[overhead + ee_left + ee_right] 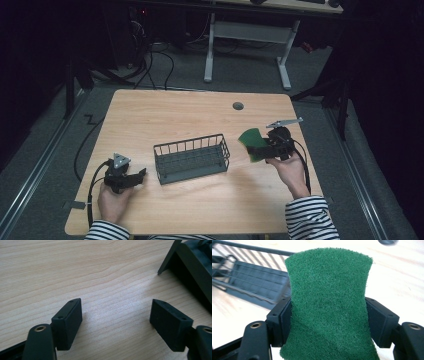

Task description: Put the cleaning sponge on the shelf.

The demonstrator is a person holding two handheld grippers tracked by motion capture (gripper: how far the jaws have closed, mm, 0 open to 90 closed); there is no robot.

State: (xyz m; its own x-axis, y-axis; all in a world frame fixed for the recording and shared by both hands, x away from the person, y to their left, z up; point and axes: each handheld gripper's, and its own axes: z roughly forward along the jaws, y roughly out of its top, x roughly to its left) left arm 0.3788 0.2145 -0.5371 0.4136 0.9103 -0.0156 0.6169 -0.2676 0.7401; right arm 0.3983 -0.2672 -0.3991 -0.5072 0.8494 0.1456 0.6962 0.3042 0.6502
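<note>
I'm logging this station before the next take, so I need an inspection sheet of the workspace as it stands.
Surface: light wooden table, with a round grey grommet near the far edge.
Job's things: dark wire basket mid-table, nothing seen inside; green scouring pad pinched at its waist, lifted off the table right of the basket.
Clutter: nothing seen.
Grippers: left gripper low over bare wood left of the basket, jaws wide apart; right gripper clamped on the pad.
Cables: one black cable from the left gripper, another from the right.
Surroundings: dark room, grey floor, white desk frame behind, floor cables.
</note>
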